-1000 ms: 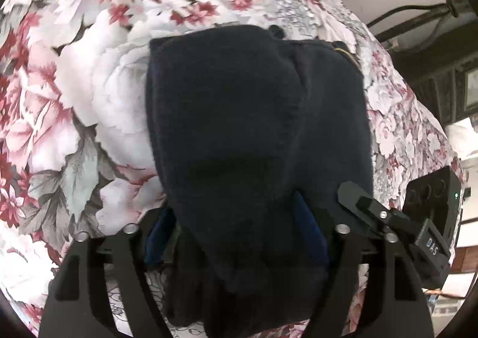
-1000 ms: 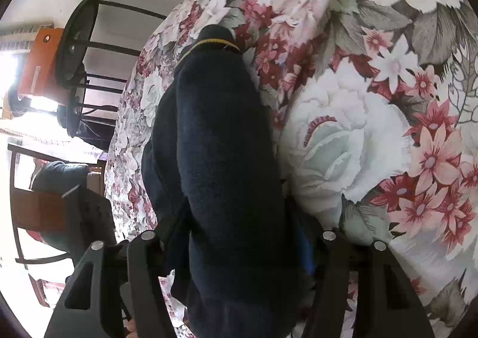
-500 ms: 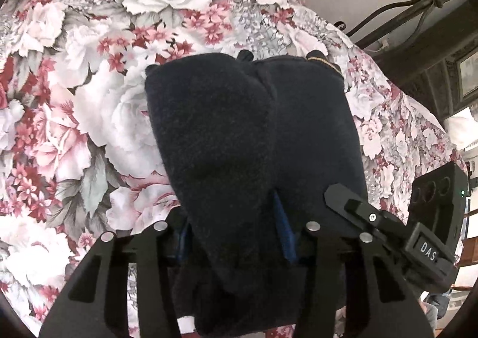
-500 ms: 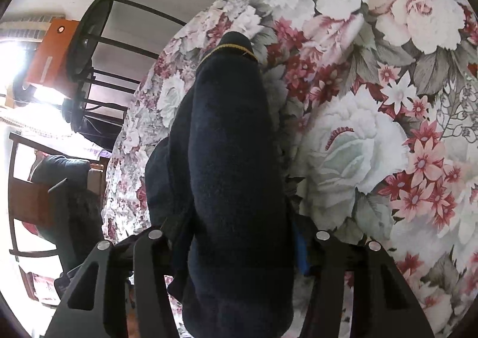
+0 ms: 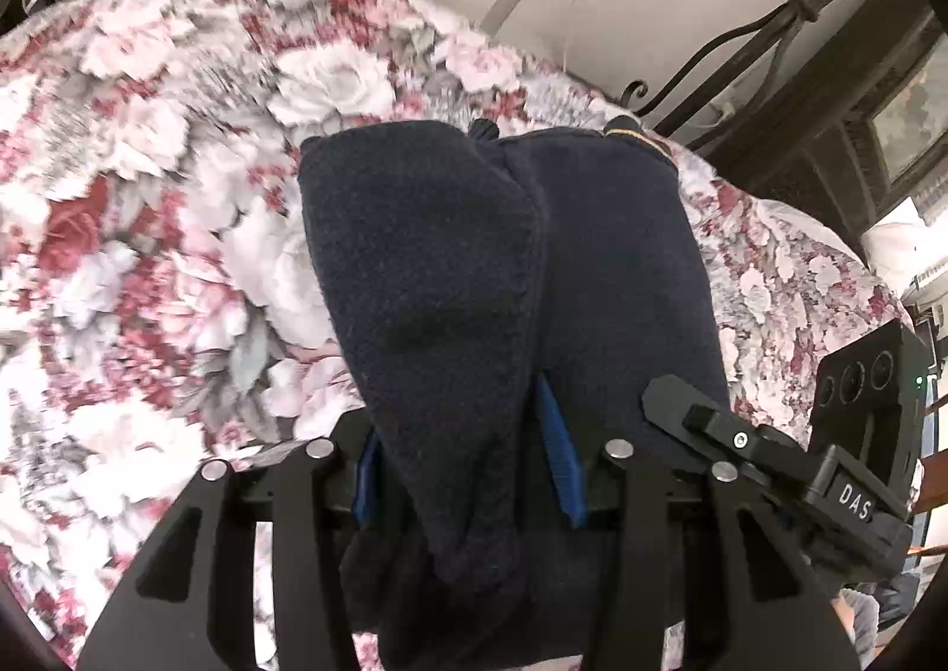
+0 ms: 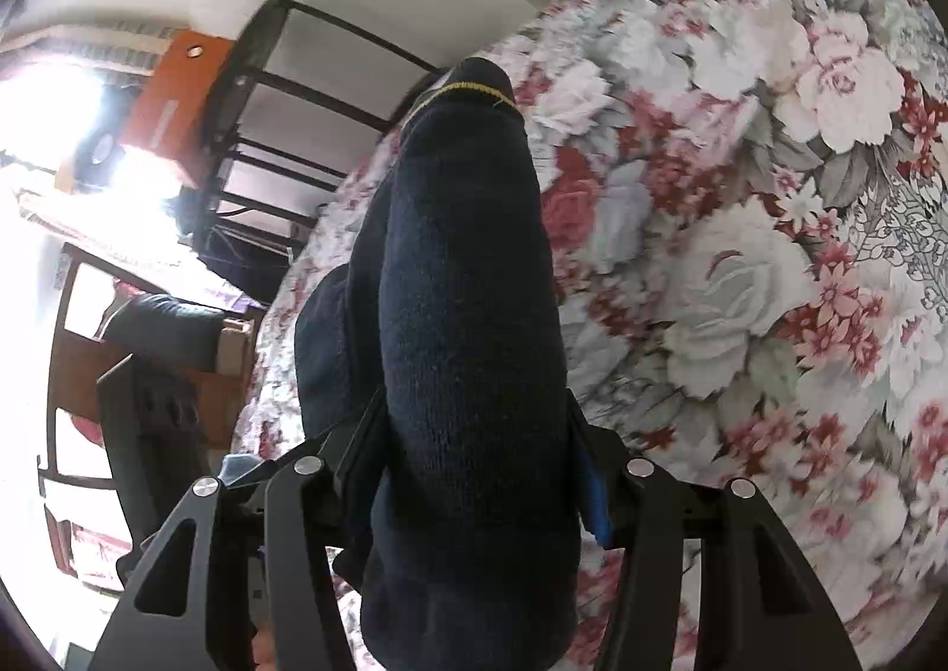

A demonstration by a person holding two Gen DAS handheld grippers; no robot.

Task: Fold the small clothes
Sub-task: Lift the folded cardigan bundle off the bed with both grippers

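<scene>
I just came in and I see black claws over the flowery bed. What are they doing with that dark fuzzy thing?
A person is folding a small dark navy knitted garment with two hand-held black grippers. The left gripper and the right gripper each pinch part of it, holding it above the bedspread with pink and red roses. One end, with a thin yellow trim, points away towards the bed.

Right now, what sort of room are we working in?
Probably a bedroom: the navy garment lies on a floral bedspread, with a dark metal bed frame behind it.
</scene>
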